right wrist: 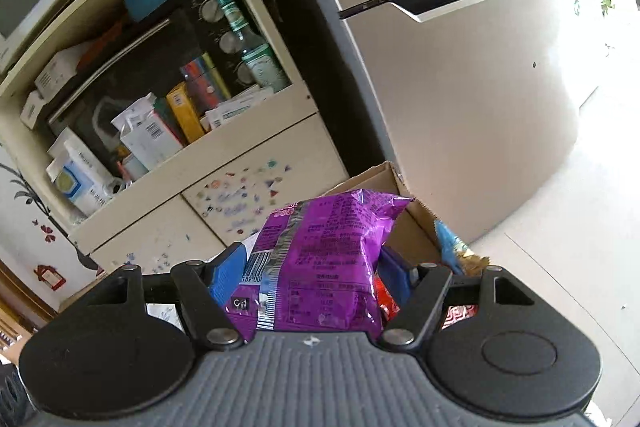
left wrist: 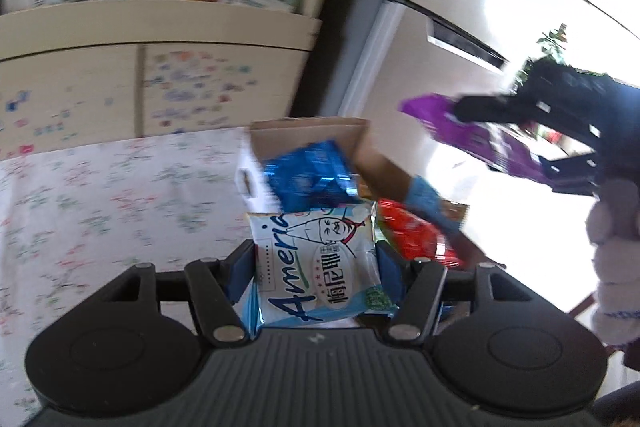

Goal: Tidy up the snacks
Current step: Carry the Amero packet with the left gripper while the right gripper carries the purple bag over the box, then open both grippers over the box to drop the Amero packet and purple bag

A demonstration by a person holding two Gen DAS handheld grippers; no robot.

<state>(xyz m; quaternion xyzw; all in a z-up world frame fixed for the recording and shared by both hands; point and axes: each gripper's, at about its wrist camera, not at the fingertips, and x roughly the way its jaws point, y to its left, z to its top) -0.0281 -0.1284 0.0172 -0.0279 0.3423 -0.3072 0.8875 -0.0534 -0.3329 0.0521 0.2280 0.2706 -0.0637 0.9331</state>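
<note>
Snack packets [left wrist: 316, 267] over floral tablecloth [left wrist: 100, 195], cardboard box [left wrist: 308, 135], fridge [right wrist: 460, 87] behind

Four snack packets [left wrist: 316, 263], one cardboard box [left wrist: 360, 147], two hand-held grippers [left wrist: 316, 267].

The right gripper [right wrist: 310, 267] clamps a purple snack bag [right wrist: 328, 259] between its blue pads. A cardboard box [right wrist: 404, 239] sits behind at one o'clock, refrigerator [right wrist: 460, 87] beyond.

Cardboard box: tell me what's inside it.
In the cardboard box a blue packet stands up near the back, with a red packet nearer its flap. The held white packet hides the box's floor.
</note>
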